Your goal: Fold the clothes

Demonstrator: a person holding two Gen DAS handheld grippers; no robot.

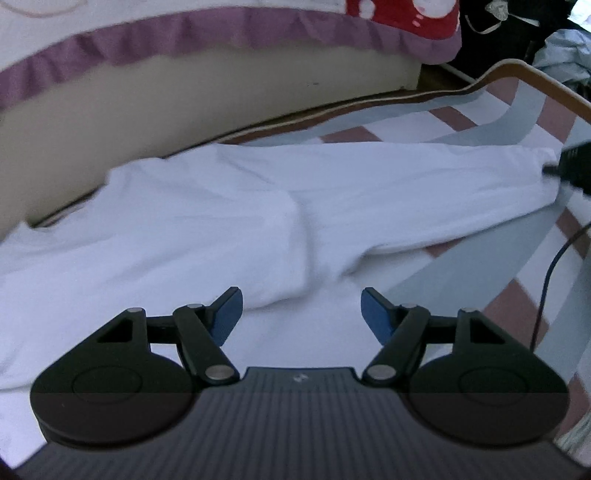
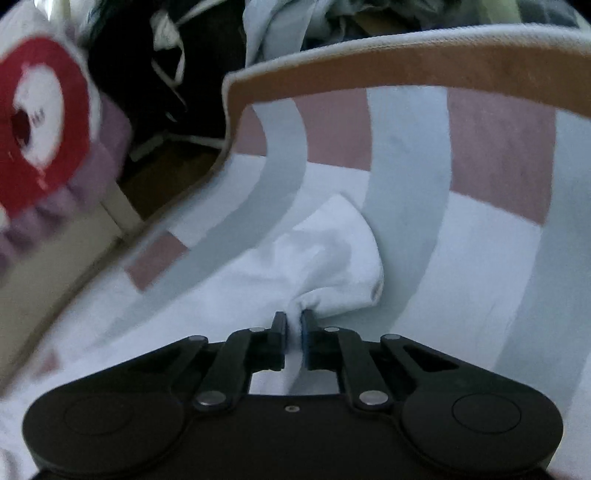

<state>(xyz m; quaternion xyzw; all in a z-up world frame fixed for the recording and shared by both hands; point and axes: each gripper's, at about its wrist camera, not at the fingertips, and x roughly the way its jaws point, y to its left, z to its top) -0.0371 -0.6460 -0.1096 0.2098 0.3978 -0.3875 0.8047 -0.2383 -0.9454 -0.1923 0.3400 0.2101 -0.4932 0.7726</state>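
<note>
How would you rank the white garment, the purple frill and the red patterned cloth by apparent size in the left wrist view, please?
1. white garment, spread across most of the view.
2. purple frill, a long band along the top.
3. red patterned cloth, a small patch, cut off by the top edge.
The garment lies nearer the camera, so true sizes stay unsure.

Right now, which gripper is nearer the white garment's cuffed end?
Right. The right gripper is shut on the white garment just behind its cuffed end. The left gripper hovers open over the garment's wide middle, away from that end.
</note>
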